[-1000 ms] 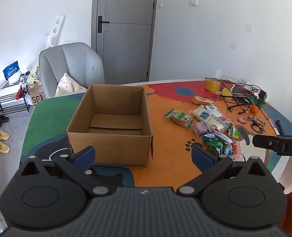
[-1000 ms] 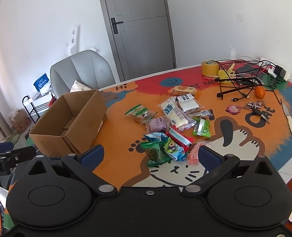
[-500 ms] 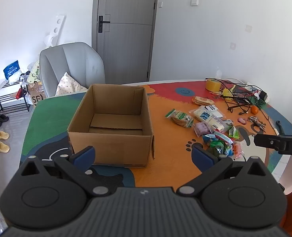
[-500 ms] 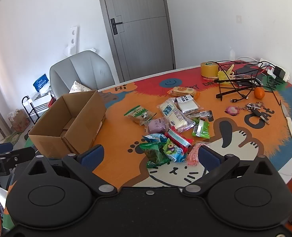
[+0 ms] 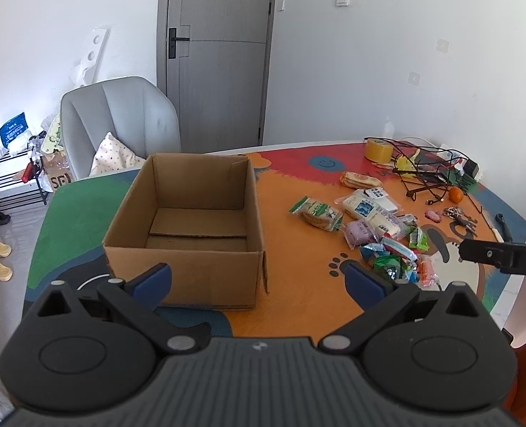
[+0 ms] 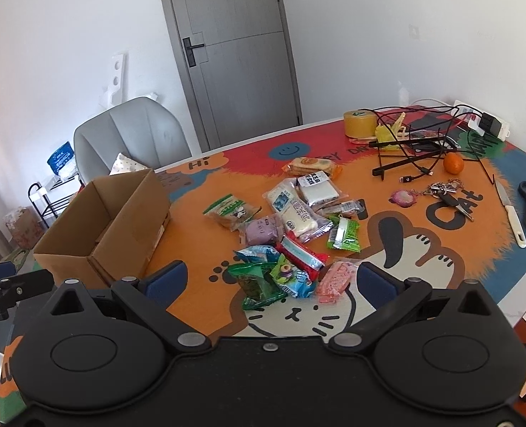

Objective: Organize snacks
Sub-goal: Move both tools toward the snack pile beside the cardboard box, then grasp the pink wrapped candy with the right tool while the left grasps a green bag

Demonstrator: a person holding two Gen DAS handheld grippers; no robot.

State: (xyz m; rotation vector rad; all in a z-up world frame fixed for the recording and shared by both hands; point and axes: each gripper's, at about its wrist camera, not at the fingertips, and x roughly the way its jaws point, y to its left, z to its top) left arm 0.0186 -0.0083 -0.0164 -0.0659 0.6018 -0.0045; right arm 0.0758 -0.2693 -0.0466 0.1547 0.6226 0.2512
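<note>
Both tongs (left [image 5: 257, 281], right [image 6: 270, 281]) agape; snacks [image 6: 291, 235] beside box [image 5: 188, 227].

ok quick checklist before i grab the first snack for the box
1. Cardboard box open with nothing inside: ok.
2. Left gripper open, holding nothing: ok.
3. Right gripper open, holding nothing: ok.
4. Snack pile in front of the right gripper, nothing in the way: ok.
5. Nearest packets, the green packet and pink packet, lying separate enough to pinch one: cannot tell, they overlap their neighbours.
6. Knife lying apart from the snacks: ok.
</note>
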